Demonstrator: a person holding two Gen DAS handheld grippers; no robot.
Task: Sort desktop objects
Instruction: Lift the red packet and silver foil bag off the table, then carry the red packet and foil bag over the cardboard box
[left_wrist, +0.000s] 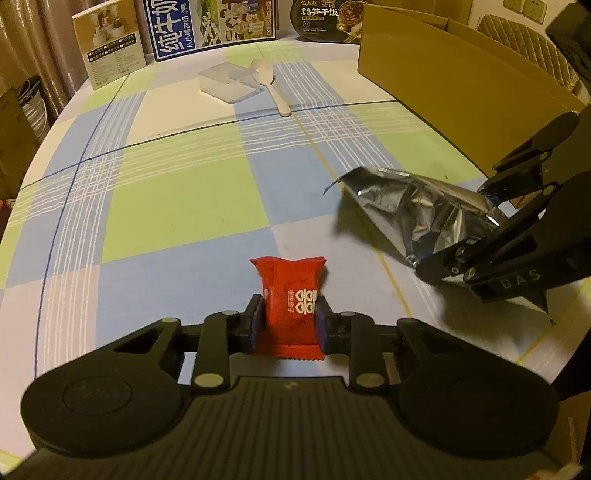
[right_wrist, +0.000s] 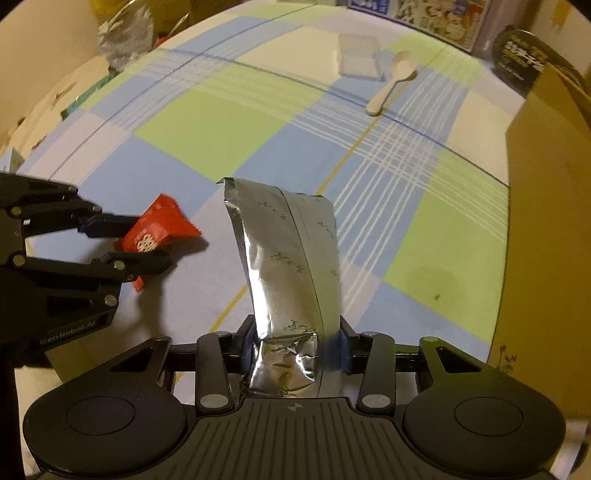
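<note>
A small red snack packet (left_wrist: 290, 295) with a white pattern stands between the fingers of my left gripper (left_wrist: 290, 317), which is shut on it just above the checked tablecloth. From the right wrist view the same red packet (right_wrist: 155, 229) shows at the left, pinched in the left gripper (right_wrist: 147, 240). A crinkled silver foil pouch (right_wrist: 288, 258) rises from my right gripper (right_wrist: 295, 343), whose pads press on its lower end. In the left wrist view the foil pouch (left_wrist: 413, 210) hangs at the right in the right gripper (left_wrist: 452, 227), its shadow on the cloth.
An open cardboard box (left_wrist: 461, 81) stands along the table's right side. A clear plastic container (left_wrist: 229, 81) and a white spoon (left_wrist: 273, 88) lie near the far edge. Printed cartons (left_wrist: 110, 44) and a black bowl pack (left_wrist: 325, 18) line the back.
</note>
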